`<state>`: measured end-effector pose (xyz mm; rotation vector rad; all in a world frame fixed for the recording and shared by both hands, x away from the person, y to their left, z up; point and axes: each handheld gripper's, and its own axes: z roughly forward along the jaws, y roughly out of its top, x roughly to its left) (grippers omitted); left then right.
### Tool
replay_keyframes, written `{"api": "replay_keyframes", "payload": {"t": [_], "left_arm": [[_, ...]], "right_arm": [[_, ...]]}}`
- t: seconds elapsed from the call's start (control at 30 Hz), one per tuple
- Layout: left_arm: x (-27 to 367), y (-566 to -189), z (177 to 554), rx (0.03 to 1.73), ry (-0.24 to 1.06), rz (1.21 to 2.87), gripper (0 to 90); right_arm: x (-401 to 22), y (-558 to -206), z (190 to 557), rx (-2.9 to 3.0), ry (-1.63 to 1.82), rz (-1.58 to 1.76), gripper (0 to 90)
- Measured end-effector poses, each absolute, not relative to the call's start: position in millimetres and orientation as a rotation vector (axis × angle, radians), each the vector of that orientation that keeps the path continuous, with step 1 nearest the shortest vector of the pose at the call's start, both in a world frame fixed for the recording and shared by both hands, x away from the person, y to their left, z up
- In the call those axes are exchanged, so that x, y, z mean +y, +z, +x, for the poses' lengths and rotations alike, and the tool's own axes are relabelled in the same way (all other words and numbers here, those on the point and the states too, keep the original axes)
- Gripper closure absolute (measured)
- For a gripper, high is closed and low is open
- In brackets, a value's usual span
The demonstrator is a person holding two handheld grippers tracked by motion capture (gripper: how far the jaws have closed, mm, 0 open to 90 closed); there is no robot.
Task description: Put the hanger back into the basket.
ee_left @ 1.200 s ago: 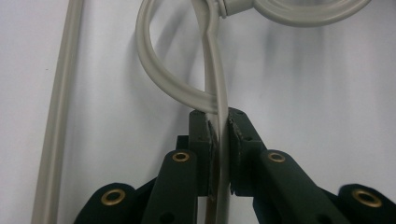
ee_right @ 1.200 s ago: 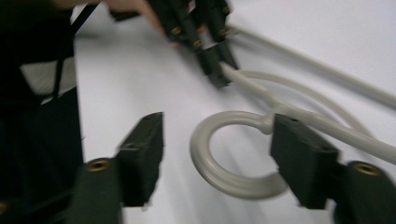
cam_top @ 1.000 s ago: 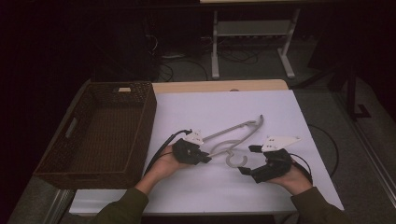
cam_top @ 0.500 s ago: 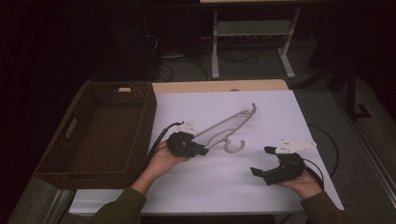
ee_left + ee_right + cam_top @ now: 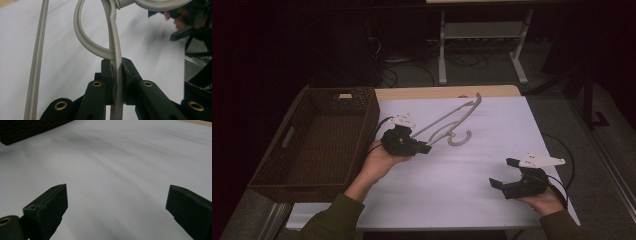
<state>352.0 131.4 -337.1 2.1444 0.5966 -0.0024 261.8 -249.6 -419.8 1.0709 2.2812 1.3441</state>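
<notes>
Comparing the moment with the two earlier high views, the chief change concerns the white-covered tabletop [image 5: 472, 170]: its near-right area now carries nothing but the right tongs [image 5: 507, 175], which have drawn back from the middle toward the near-right corner. The dark woven rectangular basket [image 5: 314, 142] at the tabletop's left edge has not moved and looks empty. The pale grey plastic clothes hanger [image 5: 447, 125] has shifted toward the far-left part of the tabletop, its long arm pointing to the far edge and its hook lying near the middle. It is now held by one tool alone.

The left tongs [image 5: 424, 148] are pinching the hanger's flat stem just below the loop, as the left gripper view confirms [image 5: 117, 75]. The right tongs stand spread wide, holding nothing [image 5: 116, 202].

Judgement: the handover to the left side is complete; carriage toward the basket appears to be the step in hand.

Limitations: whether the hanger rests on the tabletop or is lifted cannot be told. The basket floor is dim. The right gripper view is blurred.
</notes>
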Motion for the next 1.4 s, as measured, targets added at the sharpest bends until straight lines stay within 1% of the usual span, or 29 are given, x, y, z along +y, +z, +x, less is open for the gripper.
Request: {"api": "replay_keyframes", "payload": {"t": [0.13,0.5,0.77,1.03,1.23,1.27,1.3,1.4], "left_arm": [[139,-320,351,0.623,0.004,2.125,82.2],[166,-269,352,0.615,0.033,2.084,82.2],[192,-245,353,0.647,0.079,2.056,82.2],[227,-235,352,0.698,0.119,2.029,82.2],[269,-236,349,0.764,0.155,2.017,82.2],[282,-237,347,0.789,0.163,2.015,82.1],[282,-237,347,0.789,0.163,2.015,82.1],[307,-242,343,0.835,0.172,2.009,82.1]], "right_arm": [[-250,-420,262,2.270,1.352,1.071,2.7],[-251,-418,262,2.251,1.354,1.056,2.9],[-252,-416,261,2.223,1.365,1.065,3.2],[-253,-416,261,2.221,1.359,1.064,3.2],[-253,-416,262,2.217,1.357,1.065,3.2],[-253,-416,262,2.216,1.355,1.060,3.2],[-253,-416,262,2.216,1.355,1.060,3.2],[-253,-416,262,2.218,1.349,1.062,3.2]]}}
